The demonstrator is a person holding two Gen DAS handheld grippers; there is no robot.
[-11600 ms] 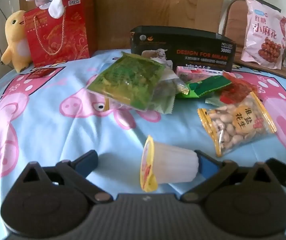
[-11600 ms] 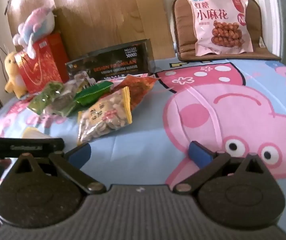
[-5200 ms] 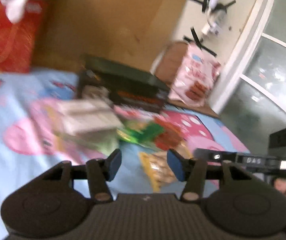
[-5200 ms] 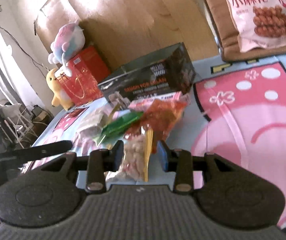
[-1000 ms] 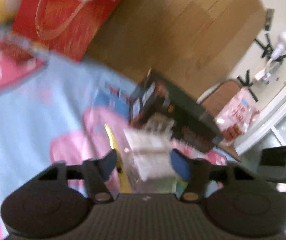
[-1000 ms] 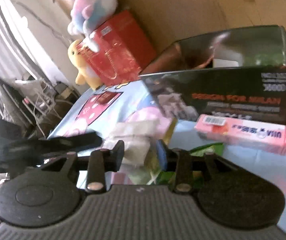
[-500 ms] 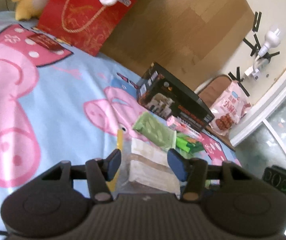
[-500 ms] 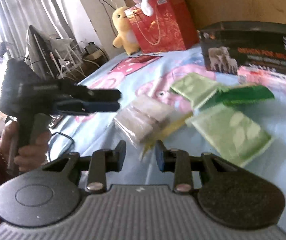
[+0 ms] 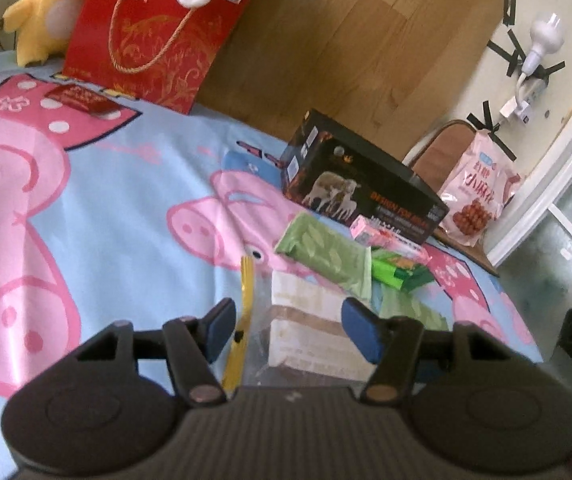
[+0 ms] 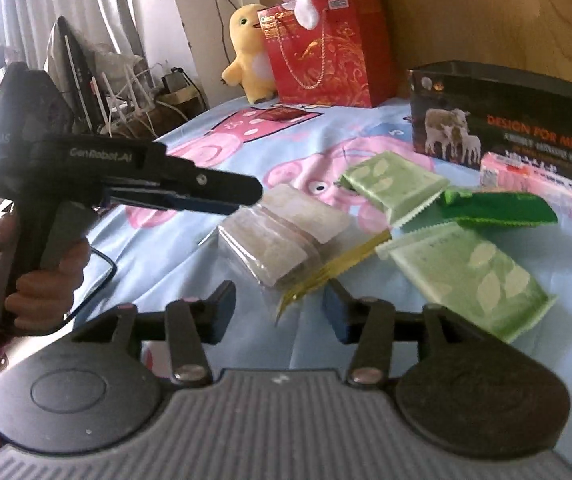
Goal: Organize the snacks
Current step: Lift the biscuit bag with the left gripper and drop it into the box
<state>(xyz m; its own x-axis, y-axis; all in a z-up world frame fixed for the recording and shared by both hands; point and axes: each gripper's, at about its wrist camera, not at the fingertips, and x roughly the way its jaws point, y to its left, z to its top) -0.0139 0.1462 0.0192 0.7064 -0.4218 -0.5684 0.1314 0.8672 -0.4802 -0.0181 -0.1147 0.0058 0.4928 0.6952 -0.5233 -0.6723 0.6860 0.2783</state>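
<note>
On the bed, the clear bag of layered cakes lies flat on the pig bedsheet, because both tongs have just been opening and let it go. Our left tongs stand spread around the bag, pads not pressing it. Our right tongs are spread too, with only the bag's yellow edge between them. Just beside it lie two green leaf packets, a dark green packet and a pink box, so we seem to be sorting them by the black box.
</note>
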